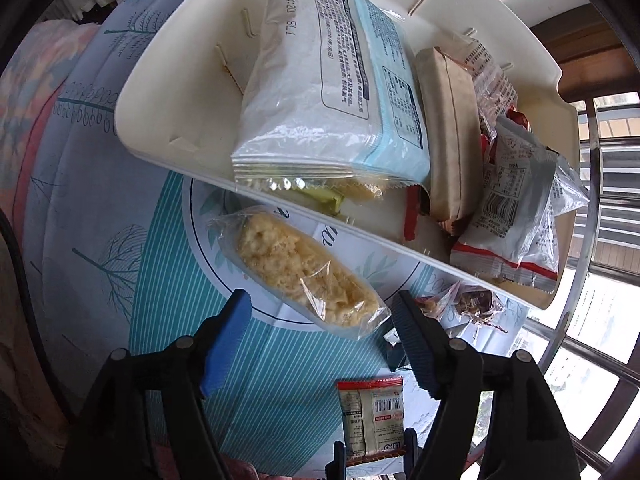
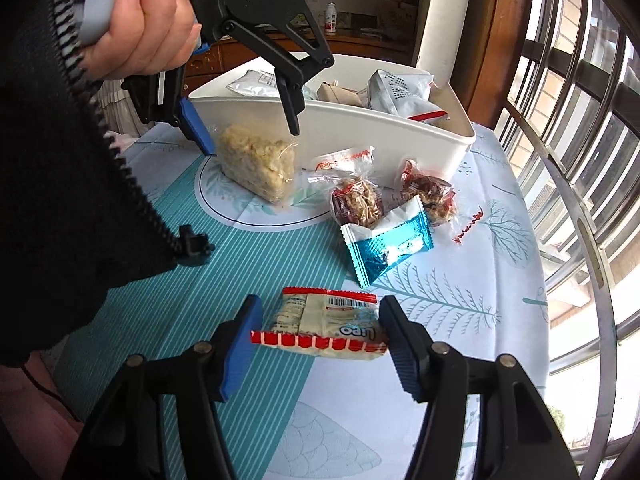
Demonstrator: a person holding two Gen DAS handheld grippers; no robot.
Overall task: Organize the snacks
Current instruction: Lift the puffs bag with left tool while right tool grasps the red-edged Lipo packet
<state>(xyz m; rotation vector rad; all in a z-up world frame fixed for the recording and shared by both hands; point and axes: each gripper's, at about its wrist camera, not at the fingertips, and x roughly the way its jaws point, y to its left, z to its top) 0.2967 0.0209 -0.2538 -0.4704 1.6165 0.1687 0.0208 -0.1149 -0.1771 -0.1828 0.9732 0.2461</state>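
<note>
A white bin [image 1: 160, 80] [image 2: 360, 132] holds a large blue-and-white bag [image 1: 332, 92], a brown packet [image 1: 448, 132] and grey-and-red packets [image 1: 512, 200]. In front of it a clear-wrapped yellow puffed-rice bar [image 1: 304, 276] [image 2: 256, 164] rests on the tablecloth. My left gripper [image 1: 320, 340] [image 2: 244, 128] hangs over it, open, with the bar's end between its pads untouched. My right gripper [image 2: 322, 344] is shut on a red-and-white snack packet [image 2: 328, 324] [image 1: 370, 420], pads pressing both ends, just above the table.
A blue foil packet [image 2: 388, 248] and two clear-wrapped brown snacks [image 2: 356, 200] [image 2: 430, 196] lie right of the bar. A person's hand [image 2: 136, 28] and black zippered sleeve [image 2: 60, 160] fill the left. A metal window railing [image 2: 580, 200] borders the table's right.
</note>
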